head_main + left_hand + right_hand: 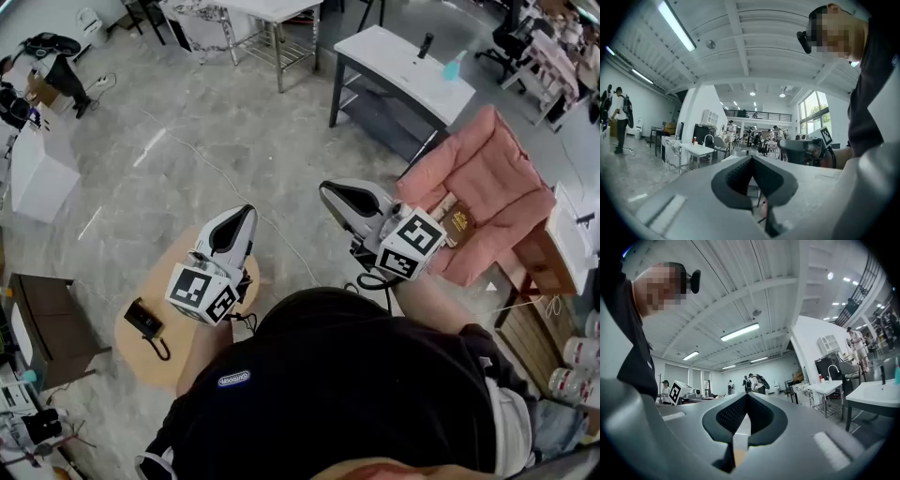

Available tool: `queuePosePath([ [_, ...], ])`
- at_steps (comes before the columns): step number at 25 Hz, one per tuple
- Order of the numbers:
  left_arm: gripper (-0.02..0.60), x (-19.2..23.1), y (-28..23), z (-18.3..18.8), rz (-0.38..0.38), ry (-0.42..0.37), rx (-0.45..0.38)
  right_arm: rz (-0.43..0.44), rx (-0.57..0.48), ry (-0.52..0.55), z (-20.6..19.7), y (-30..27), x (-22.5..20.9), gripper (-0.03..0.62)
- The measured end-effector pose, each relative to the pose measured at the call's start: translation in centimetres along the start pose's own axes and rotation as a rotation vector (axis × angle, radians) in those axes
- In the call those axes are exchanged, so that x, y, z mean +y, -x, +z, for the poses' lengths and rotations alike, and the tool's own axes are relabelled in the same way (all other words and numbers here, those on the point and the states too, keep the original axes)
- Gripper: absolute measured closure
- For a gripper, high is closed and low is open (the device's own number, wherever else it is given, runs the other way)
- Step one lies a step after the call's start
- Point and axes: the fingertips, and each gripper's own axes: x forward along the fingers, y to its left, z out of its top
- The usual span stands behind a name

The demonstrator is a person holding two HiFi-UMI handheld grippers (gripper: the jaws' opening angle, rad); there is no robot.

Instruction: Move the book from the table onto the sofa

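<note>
- The round wooden table (136,356) lies at 8 o'clock in the head view. It carries only a small black device with a cord (143,319), and no book shows on it.
- The pink sofa (487,159) stands at 2 to 3 o'clock in the head view. A dark brown book (459,223) lies flat on its seat cushion, just at 3 o'clock of the right gripper's marker cube and touching neither gripper.
- Judged from how things lie, the move looks done: the book is off the table and rests on the sofa. At most a check that it sits securely is left, and I see no further step in hand.
- The left gripper (248,214) is held over the table's 2 o'clock edge, pointing toward 12 to 1 o'clock across the floor. In the left gripper view its fingers (740,171) are pressed together at the tips, with nothing between the ribbed pads and only the distant room showing past them.
- The right gripper (326,190) is held between the person and the sofa, its tip aimed toward 10 o'clock and away from the book. In the right gripper view its fingers (733,412) are likewise closed tip to tip and hold nothing.
</note>
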Motion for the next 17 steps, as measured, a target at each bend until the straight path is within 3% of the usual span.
queuePosePath([
  [5,0.577,0.4,0.5,0.1,0.066,0.014,0.000,0.052,0.018,-0.008,-0.3,-0.8,-0.1,0.565],
  [17,0.577,0.6,-0.3,-1.2,0.100,0.031,0.002,0.069,0.035,-0.009,-0.4,-0.4,-1.9,0.565],
])
